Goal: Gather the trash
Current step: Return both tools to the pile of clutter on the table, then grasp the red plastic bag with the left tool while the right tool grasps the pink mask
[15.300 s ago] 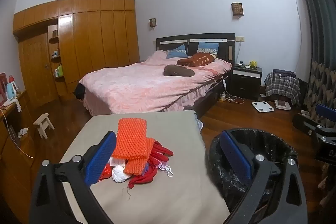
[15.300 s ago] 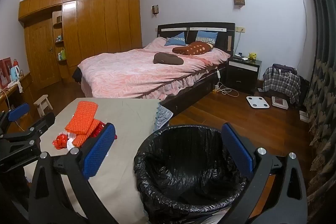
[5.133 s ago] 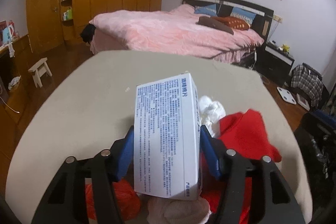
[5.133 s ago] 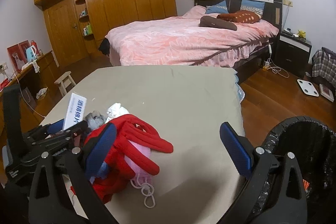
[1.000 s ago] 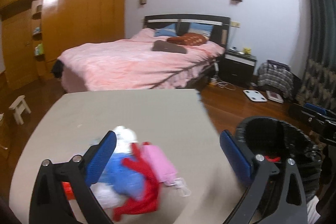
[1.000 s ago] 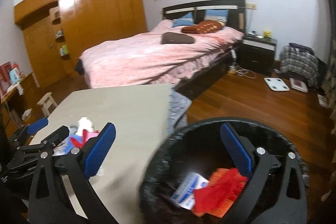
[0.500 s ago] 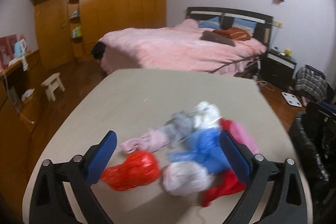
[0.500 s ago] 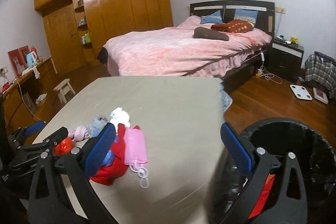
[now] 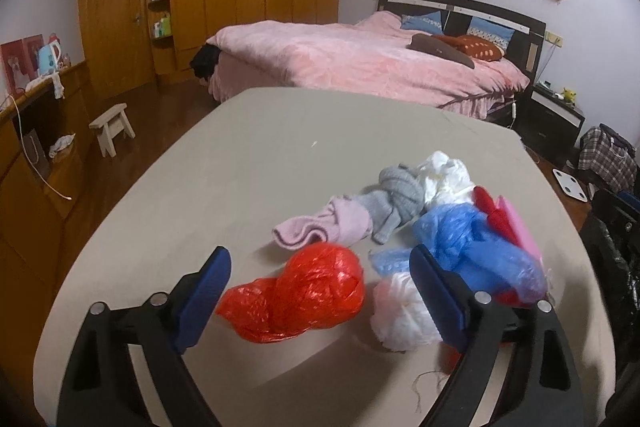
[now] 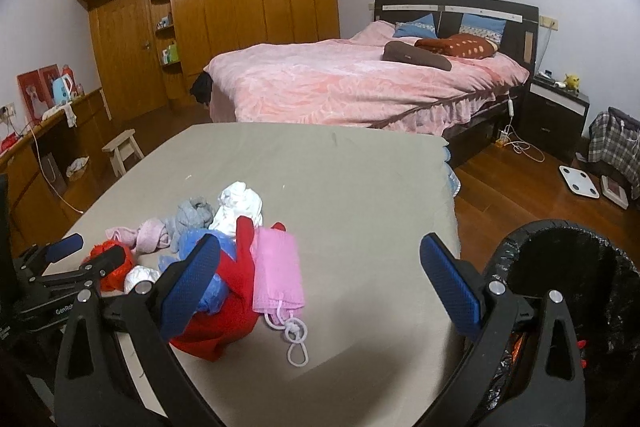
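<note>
A heap of trash lies on the beige table [image 9: 248, 163]. A crumpled red plastic bag [image 9: 304, 291] sits between the open jaws of my left gripper [image 9: 320, 291]. Beside it lie a white bag [image 9: 400, 311], a blue plastic bag [image 9: 472, 251], a pink and grey sock [image 9: 360, 219] and white crumpled paper [image 9: 444, 175]. In the right wrist view the heap shows with a pink drawstring pouch [image 10: 278, 271] and red cloth [image 10: 228, 303]. My right gripper [image 10: 320, 283] is open and empty above the table. The black-lined bin [image 10: 572, 291] stands at its right.
A pink bed [image 10: 352, 83] stands beyond the table. A wooden wardrobe [image 10: 224, 7] fills the back wall. A small stool [image 10: 124, 149] and a side counter [image 10: 52, 131] are on the left. A nightstand [image 10: 556, 119] and a floor scale [image 10: 580, 187] are at the right.
My left gripper has dropped and closed in on the heap, so the red bag now lies between its jaws. My right gripper has shifted slightly toward the table.
</note>
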Action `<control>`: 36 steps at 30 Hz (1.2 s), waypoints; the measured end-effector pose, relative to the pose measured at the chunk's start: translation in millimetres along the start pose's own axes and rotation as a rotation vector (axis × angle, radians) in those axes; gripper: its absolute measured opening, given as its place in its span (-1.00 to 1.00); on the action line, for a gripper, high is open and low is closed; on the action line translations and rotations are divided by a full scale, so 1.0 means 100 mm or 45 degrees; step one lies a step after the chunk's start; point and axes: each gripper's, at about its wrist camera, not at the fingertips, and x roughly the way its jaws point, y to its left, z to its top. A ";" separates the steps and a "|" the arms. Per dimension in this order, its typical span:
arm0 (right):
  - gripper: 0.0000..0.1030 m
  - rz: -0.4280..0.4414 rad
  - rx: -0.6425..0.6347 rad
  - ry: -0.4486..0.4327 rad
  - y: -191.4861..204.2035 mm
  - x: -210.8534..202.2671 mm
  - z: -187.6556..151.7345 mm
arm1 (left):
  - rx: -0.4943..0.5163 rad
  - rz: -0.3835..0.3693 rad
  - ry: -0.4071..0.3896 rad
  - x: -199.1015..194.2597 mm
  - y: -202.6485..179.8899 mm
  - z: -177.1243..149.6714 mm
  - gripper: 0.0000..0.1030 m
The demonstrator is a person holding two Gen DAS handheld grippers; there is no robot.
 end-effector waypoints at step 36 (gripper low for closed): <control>0.78 -0.024 -0.003 0.106 -0.10 0.25 -0.19 | 0.038 -0.200 -0.005 -0.18 -0.19 0.07 -0.28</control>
